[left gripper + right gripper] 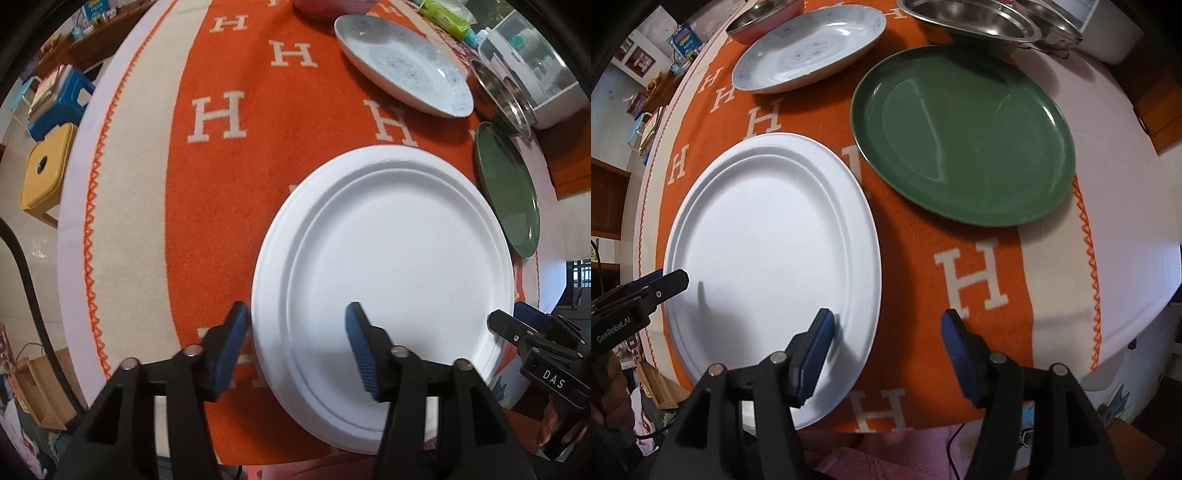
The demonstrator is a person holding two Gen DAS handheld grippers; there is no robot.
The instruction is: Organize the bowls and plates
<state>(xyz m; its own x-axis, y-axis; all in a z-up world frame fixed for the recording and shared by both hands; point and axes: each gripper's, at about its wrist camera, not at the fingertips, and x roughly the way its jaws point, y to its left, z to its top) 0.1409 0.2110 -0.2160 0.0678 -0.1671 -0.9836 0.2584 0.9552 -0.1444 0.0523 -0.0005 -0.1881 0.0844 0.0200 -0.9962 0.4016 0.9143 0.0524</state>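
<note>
- Left gripper (pixel 297 345) has its blue-padded jaws spread, straddling the near-left rim of the white paper plate (pixel 388 280); neither pad pinches it.
- Right gripper (pixel 886 354) is likewise spread wide, its left finger over the plate's near-right rim, its right finger over the orange H-patterned cloth (pixel 975 273).
- White paper plate lies flat and bare near the table's front edge, with a faint shadow on its surface.
- Green plate (pixel 964 136) sits just beyond and to the right of the white one, apart from it, nothing on it.
- Pale blue speckled ceramic dish (pixel 809 48) rests farther back, shallow and bare.
- Stainless steel bowls (pixel 967 22) stand at the far edge behind the green plate; their insides show only bare metal.
- Pink-sided bowl (pixel 764 18) with a metal interior sits beside the speckled dish, partly cut off.
- White plastic appliance (pixel 532 74) stands beyond the steel bowls.
</note>
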